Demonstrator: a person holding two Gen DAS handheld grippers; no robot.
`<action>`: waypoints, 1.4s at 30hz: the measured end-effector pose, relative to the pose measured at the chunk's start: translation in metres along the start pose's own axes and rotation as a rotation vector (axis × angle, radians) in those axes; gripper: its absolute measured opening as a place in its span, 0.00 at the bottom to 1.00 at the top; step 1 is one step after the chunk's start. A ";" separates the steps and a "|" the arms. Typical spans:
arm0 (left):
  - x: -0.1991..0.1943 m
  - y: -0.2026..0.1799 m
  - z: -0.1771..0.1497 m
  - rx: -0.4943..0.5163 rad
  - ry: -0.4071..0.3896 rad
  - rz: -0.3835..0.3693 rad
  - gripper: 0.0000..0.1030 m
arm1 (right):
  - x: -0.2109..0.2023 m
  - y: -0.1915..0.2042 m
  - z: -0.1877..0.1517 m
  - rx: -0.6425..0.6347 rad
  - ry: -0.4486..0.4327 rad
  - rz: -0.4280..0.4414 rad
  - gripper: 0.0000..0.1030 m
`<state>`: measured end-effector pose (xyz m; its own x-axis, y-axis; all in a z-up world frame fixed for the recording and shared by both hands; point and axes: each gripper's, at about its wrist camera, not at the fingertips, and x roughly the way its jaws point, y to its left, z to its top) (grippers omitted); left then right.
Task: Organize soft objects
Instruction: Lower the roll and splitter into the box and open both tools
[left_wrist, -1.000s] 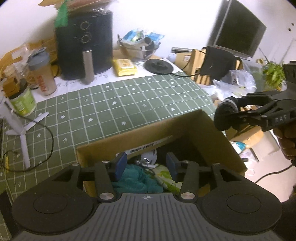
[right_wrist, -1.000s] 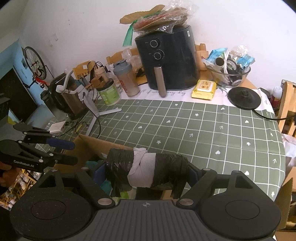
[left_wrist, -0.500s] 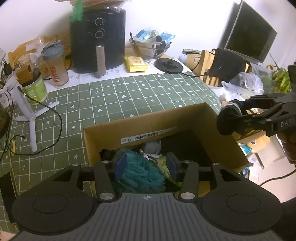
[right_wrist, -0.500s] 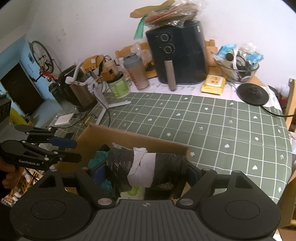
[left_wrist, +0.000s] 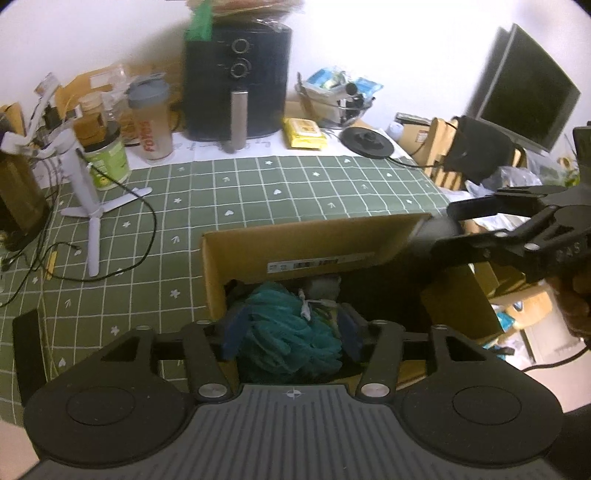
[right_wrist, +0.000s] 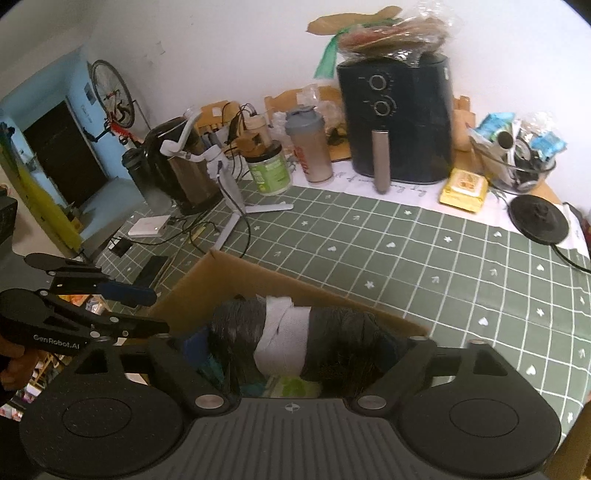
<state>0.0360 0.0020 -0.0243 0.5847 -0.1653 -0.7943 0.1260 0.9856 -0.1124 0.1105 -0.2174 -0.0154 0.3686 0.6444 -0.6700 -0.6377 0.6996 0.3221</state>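
Jaws of the right gripper (right_wrist: 295, 345) are opening, very wide, with one black plastic-wrapped soft bundle with a white band (right_wrist: 295, 339) still between them; whether the pads press it, cannot tell. Left gripper (left_wrist: 290, 332) jaws are opening too, about halfway, flanking one teal fluffy soft toy (left_wrist: 288, 328) lying in the one open brown cardboard box (left_wrist: 314, 243). Box sits on one green grid-patterned tablecloth (left_wrist: 258, 192). One black air fryer (left_wrist: 238, 77) stands behind, well apart.
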 end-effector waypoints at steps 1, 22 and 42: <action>-0.002 0.000 -0.001 -0.007 -0.007 0.007 0.60 | 0.000 0.001 0.000 0.002 -0.009 -0.003 1.00; -0.013 -0.017 0.005 0.063 -0.045 0.089 1.00 | -0.026 0.029 -0.034 -0.148 -0.167 -0.343 1.00; -0.017 -0.011 -0.021 0.098 0.043 0.209 1.00 | -0.017 0.060 -0.060 0.162 0.160 -0.401 1.00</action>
<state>0.0074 -0.0054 -0.0221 0.5719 0.0453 -0.8190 0.0848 0.9899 0.1139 0.0256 -0.2050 -0.0251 0.4475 0.2664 -0.8537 -0.3476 0.9313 0.1084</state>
